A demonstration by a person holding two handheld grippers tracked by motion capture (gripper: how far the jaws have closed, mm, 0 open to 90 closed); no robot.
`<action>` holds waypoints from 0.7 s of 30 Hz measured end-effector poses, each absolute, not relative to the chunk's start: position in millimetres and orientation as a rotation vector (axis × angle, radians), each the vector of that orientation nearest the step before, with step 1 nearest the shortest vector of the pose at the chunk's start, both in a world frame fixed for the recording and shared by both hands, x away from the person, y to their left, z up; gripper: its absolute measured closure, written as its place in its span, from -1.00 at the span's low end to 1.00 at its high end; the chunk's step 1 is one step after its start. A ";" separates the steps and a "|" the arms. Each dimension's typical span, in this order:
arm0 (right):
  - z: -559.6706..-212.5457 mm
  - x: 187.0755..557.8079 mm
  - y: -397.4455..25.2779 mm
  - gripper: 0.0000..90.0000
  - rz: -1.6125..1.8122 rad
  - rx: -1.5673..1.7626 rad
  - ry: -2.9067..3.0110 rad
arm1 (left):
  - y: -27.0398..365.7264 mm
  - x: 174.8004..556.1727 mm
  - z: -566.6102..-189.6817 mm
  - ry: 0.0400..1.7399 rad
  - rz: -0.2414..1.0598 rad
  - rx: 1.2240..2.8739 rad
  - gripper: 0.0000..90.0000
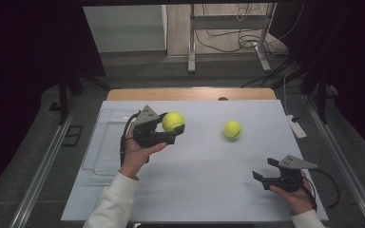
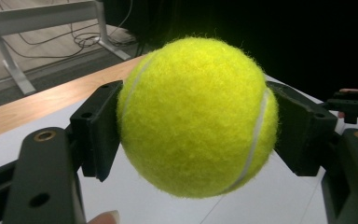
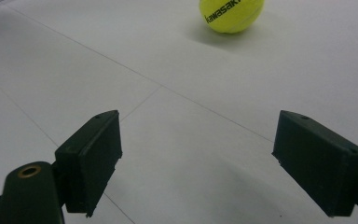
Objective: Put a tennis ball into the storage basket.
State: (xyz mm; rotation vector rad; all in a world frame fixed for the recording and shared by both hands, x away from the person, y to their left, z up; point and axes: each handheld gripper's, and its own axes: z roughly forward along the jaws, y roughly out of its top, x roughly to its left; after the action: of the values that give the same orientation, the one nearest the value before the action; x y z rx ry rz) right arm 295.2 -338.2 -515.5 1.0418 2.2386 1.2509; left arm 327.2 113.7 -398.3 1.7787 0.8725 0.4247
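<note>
My left gripper point(image 1: 173, 124) is shut on a yellow tennis ball point(image 1: 172, 121), held above the left half of the white table. In the left gripper view that ball point(image 2: 196, 116) is clamped between both black jaws. A second tennis ball point(image 1: 232, 129) lies on the table right of centre; in the right gripper view this second ball point(image 3: 230, 14) rests at the top, printed with black letters. My right gripper point(image 1: 261, 169) is low near the front right of the table, open, with nothing between its jaws point(image 3: 198, 163).
A clear plastic tray point(image 1: 103, 142) lies at the table's left edge, beside my left hand. The white table top point(image 1: 204, 190) ends in a wooden strip at the back. A metal frame and cables point(image 1: 228, 38) stand on the floor beyond.
</note>
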 end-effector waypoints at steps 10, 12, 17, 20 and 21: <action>-515.6 294.9 -338.2 -0.65 1.248 1.044 2.239 | 126.3 330.0 -397.1 0.917 0.449 1.762 -0.42; -515.5 294.8 -338.1 -0.65 1.249 1.045 2.237 | 128.6 330.4 -397.0 0.926 0.456 1.758 -0.42; -515.6 295.1 -338.1 -0.65 1.244 1.042 2.239 | 132.8 332.6 -398.6 0.948 0.467 1.760 -0.42; -515.4 295.0 -337.8 -0.65 1.243 1.040 2.240 | 135.8 333.9 -399.9 0.961 0.470 1.759 -0.42; -515.3 294.8 -337.6 -0.65 1.244 1.040 2.240 | 137.1 334.5 -400.3 0.965 0.475 1.761 -0.42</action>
State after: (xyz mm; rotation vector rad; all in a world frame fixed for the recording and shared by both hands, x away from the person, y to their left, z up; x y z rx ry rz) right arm 294.8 -337.6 -515.3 1.0401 2.2405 1.2440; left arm 334.5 137.1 -400.3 1.7608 0.9645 0.4749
